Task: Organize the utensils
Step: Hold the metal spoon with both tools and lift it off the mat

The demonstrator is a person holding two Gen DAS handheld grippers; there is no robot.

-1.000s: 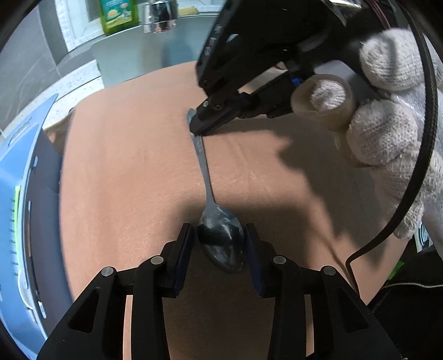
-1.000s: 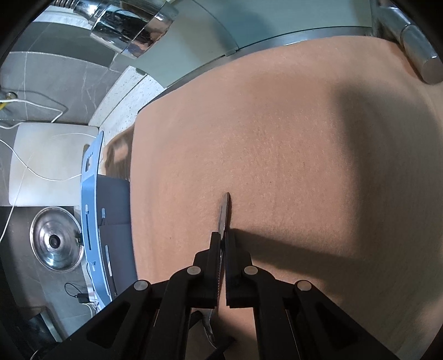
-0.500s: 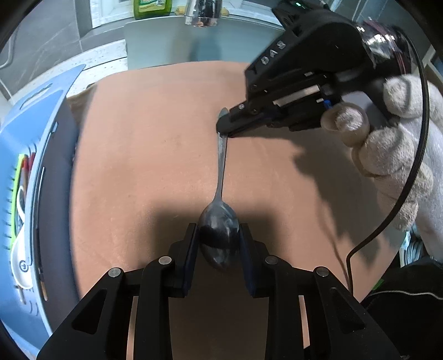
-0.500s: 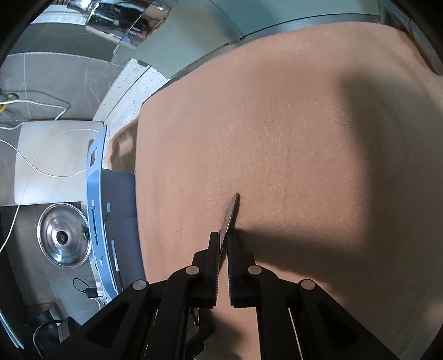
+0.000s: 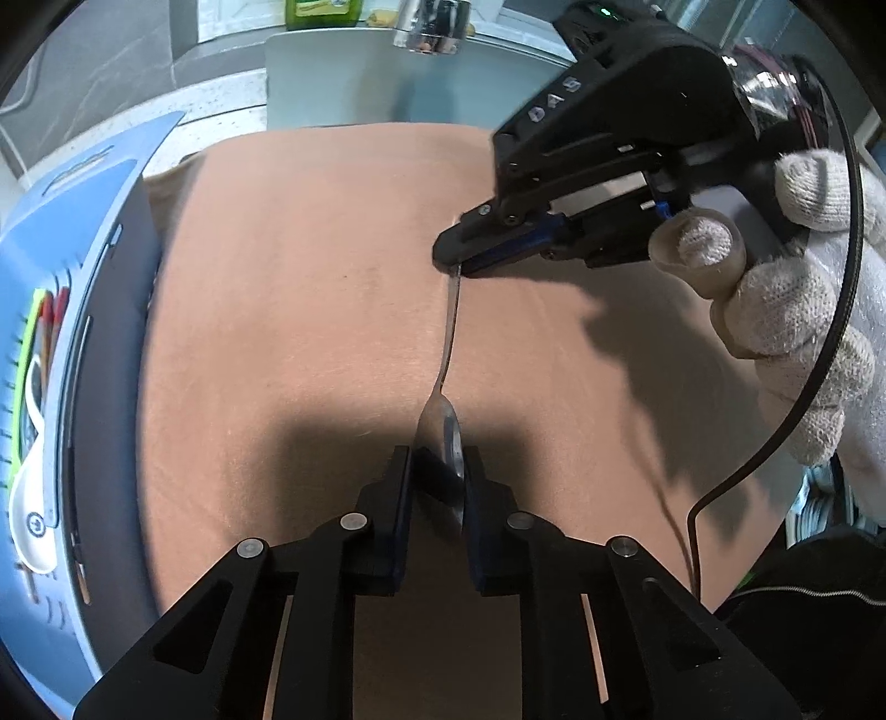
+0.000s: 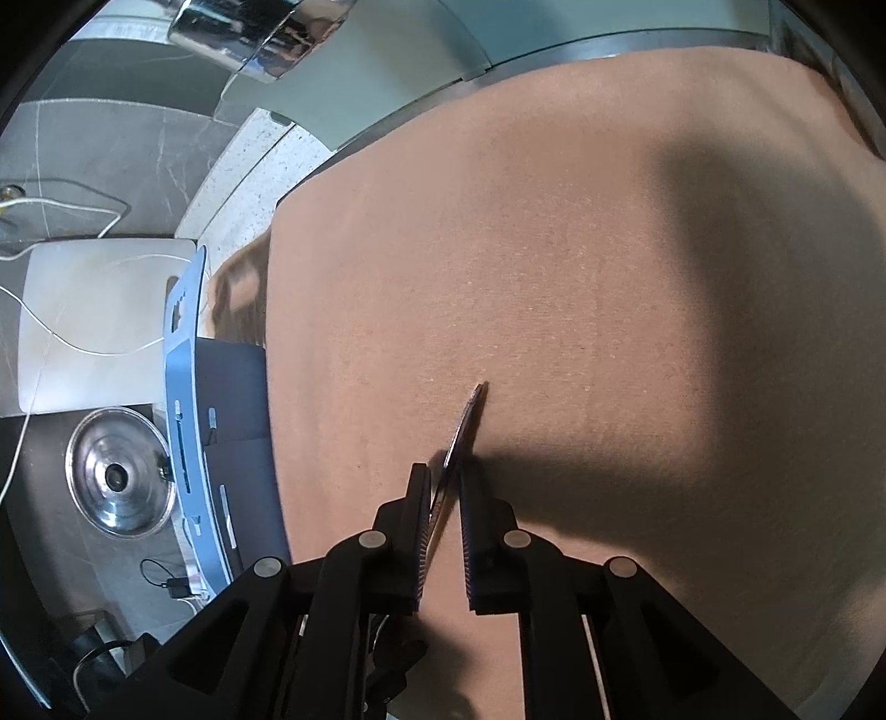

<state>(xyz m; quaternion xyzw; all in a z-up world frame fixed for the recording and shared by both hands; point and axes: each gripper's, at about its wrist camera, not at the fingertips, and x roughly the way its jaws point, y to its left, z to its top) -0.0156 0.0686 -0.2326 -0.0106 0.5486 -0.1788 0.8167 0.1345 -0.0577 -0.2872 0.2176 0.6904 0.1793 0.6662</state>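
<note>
Both hand-held grippers, spoon [image 5: 443,437] now edge-on

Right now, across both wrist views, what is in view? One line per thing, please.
spoon: one, silver metal, over the cloth, bowl between the left gripper's pads, handle end in the right gripper
cloth: one, tan, spread over the counter
utensil tray: one, blue, left of the cloth, holding a white spoon and coloured pieces
bottle: one, green, at the back
faucet: one, chrome, at the back edge
pot lid: one, shiny steel, beyond the tray
board: one, white, with a thin cable across it
left gripper: black, shut on the spoon bowl, jaws just closing
right gripper: black, shut on the spoon handle
gloved hand: one, white knit, holding the right gripper
</note>
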